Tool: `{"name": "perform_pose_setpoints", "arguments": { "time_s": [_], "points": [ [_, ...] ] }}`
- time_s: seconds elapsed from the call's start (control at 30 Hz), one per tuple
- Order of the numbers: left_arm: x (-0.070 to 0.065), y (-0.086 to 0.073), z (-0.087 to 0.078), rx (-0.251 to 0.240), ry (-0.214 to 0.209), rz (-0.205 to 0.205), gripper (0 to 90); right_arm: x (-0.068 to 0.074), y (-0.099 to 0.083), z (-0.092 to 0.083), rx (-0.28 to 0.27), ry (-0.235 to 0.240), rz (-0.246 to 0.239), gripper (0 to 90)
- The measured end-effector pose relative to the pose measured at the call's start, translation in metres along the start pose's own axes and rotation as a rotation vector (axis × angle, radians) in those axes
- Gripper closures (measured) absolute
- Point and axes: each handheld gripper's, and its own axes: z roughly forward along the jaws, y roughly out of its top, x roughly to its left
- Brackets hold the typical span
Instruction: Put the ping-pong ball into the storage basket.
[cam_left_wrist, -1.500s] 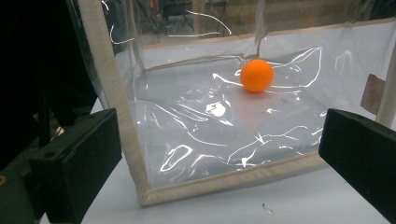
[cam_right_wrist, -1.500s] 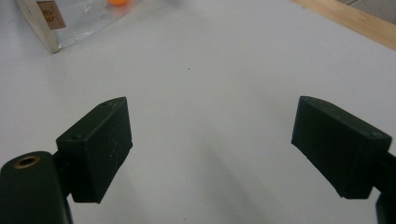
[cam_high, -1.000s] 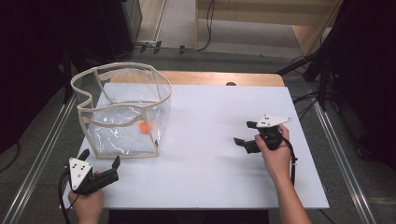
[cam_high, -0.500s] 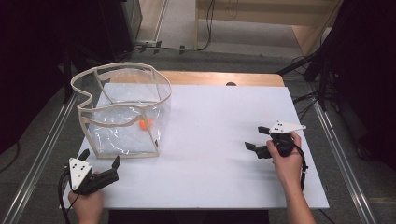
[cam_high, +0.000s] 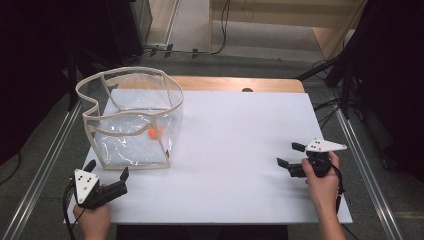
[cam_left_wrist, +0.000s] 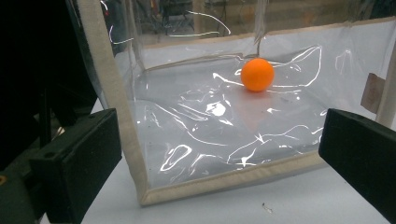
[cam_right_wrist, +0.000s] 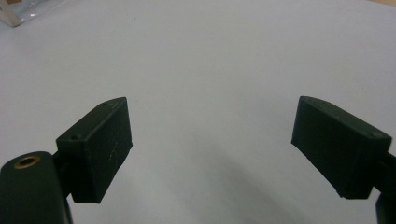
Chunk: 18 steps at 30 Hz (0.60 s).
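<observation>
At the near left corner of the white surface (cam_high: 240, 150), the left gripper (cam_high: 106, 176) hovers with fingers spread and empty, facing the clear bag (cam_high: 131, 122) just beyond; an orange ball (cam_high: 154, 132) rests inside it. Well apart, near the right edge, the right gripper (cam_high: 290, 156) holds its fingers spread over bare surface.

The clear, glossy plastic bag (cam_high: 132, 122) with beige woven cloth edging is creased and throws bright glints. Inside it, the small orange ball (cam_left_wrist: 257, 74) looks smooth and matt. The white table top (cam_high: 240, 150) is smooth and matt, with bare wood along its far edge.
</observation>
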Motion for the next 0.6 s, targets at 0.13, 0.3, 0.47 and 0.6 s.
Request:
{"name": "perform_pose_setpoints", "arguments": {
  "time_s": [0.13,0.3,0.47,0.6],
  "points": [
    [0.0,0.0,0.0,0.0,0.001,0.001,0.0,-0.003,-0.009,-0.01,-0.008,-0.014,0.019,10.6],
    [0.0,0.0,0.0,0.0,0.0,0.001,0.0,-0.005,-0.021,-0.018,-0.024,-0.029,0.045,10.6],
    [0.0,0.0,0.0,0.0,-0.001,0.001,0.0,-0.006,-0.028,-0.024,-0.035,-0.051,0.059,10.6],
    [0.0,0.0,0.0,-0.002,0.0,-0.002,0.0,-0.005,-0.034,-0.027,-0.032,-0.066,0.067,10.6]
  ]
}}
